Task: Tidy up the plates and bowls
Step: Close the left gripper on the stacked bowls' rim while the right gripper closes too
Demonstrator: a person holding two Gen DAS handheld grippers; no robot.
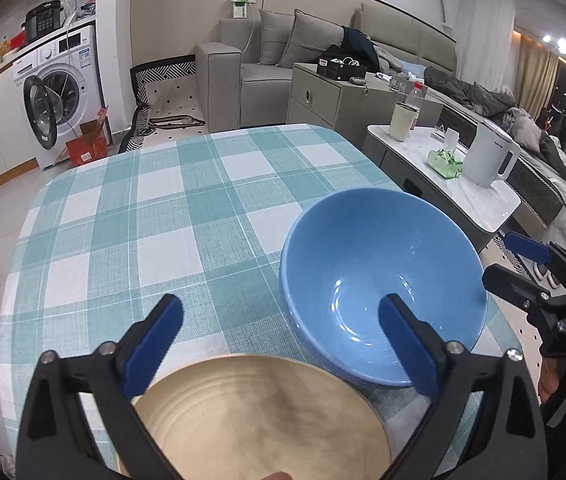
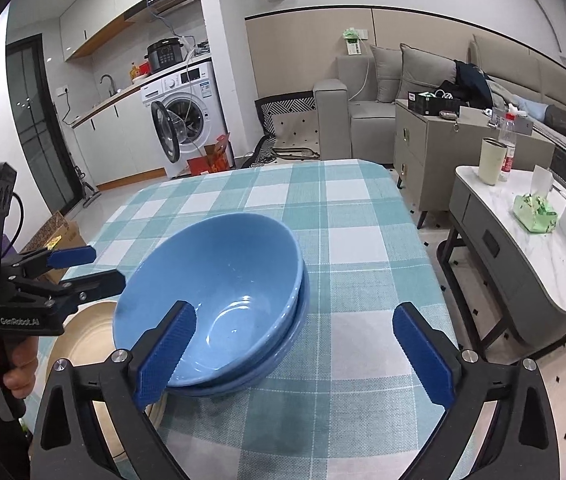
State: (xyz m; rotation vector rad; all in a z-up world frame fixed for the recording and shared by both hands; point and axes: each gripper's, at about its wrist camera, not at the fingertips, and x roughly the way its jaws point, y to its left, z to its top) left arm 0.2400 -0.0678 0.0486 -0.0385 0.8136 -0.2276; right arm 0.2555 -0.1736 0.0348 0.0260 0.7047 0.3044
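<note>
A blue bowl (image 1: 383,284) sits nested in a second blue bowl (image 2: 283,354) on the checked tablecloth (image 1: 163,216); the top one leans a little. A beige plate (image 1: 259,420) lies just left of the bowls, also seen in the right wrist view (image 2: 87,340). My left gripper (image 1: 281,340) is open and empty above the plate's far edge, its right finger over the bowl's near rim. My right gripper (image 2: 295,354) is open and empty, its left finger in front of the bowls' near side. Each gripper shows at the edge of the other's view.
The table's right edge drops off close to the bowls. Beyond it stands a white side table (image 2: 523,248) with a kettle (image 1: 491,156), a cup (image 2: 491,160) and a green packet (image 2: 535,212). A sofa, cabinet and washing machine (image 1: 59,96) stand further back.
</note>
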